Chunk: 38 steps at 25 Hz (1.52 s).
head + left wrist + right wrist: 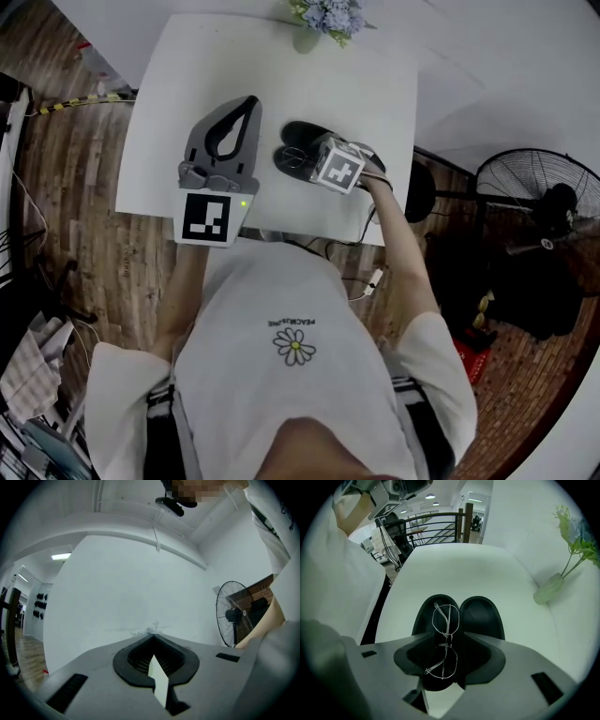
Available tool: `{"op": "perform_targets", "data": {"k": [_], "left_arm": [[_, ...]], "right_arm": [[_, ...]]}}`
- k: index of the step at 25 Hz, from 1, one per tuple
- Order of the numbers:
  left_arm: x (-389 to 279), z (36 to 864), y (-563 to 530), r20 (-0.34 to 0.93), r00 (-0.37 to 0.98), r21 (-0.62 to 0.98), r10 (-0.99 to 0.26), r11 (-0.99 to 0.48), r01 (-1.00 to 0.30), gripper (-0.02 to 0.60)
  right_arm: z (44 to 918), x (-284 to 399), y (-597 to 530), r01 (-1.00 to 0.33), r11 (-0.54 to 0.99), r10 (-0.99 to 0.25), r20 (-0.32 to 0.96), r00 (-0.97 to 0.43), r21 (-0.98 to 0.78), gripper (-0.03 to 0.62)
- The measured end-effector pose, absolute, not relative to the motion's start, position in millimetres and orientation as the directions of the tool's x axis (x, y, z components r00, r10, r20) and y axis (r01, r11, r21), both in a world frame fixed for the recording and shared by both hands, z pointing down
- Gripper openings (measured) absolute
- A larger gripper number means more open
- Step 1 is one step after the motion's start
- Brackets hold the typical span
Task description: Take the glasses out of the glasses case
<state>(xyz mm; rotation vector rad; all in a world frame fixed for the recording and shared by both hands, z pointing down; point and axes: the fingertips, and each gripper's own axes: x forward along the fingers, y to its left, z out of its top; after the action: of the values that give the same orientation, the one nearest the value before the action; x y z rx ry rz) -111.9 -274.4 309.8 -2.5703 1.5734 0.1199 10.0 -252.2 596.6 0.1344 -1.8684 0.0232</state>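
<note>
Thin wire-rimmed glasses (446, 640) lie in the open black glasses case (482, 616) on the white surface (454, 569), light, easily bent, probably best pinched gently at the bridge; the right claw (447, 633) hangs over them spread wide and empty, the left claw (153, 637) closed tight on nothing.

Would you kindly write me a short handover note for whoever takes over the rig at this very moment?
Left gripper: shut, empty, over the table beside the case.
Right gripper: open, pointing down, jaws either side of the glasses, not gripping.
Glasses case: open on the table; glasses lie in one half, the other half is empty.
Done: case open.
Left: close on the glasses and lift them out.
</note>
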Motion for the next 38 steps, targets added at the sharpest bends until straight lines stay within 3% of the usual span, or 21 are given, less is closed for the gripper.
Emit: {"op": "perform_targets", "data": {"k": [7,16,22,38], "left_arm": [[-116,311,-278,-0.117,0.448,-0.084,-0.886,-0.441,-0.894,0.015],[-113,317,-287,-0.091,0.46,-0.095,-0.883,-0.452,-0.887,0.015],[-102,319,-288,-0.079,0.487,-0.115,-0.87,-0.477,-0.871,0.015],[-102,322,-286,-0.071,0.491,-0.131,-0.868,-0.48,-0.867,0.015]], "right_arm": [[611,7,-253,-0.071,0.997,-0.054,0.962,-0.267,0.036,0.175],[613,6,-250,-0.149,0.988,-0.021,0.947,-0.322,-0.028,0.171],[607,10,-265,-0.179,0.982,-0.115,0.934,-0.339,0.056,0.098],[600,12,-269,-0.23,0.971,-0.147,0.928,-0.343,0.068,0.097]]}}
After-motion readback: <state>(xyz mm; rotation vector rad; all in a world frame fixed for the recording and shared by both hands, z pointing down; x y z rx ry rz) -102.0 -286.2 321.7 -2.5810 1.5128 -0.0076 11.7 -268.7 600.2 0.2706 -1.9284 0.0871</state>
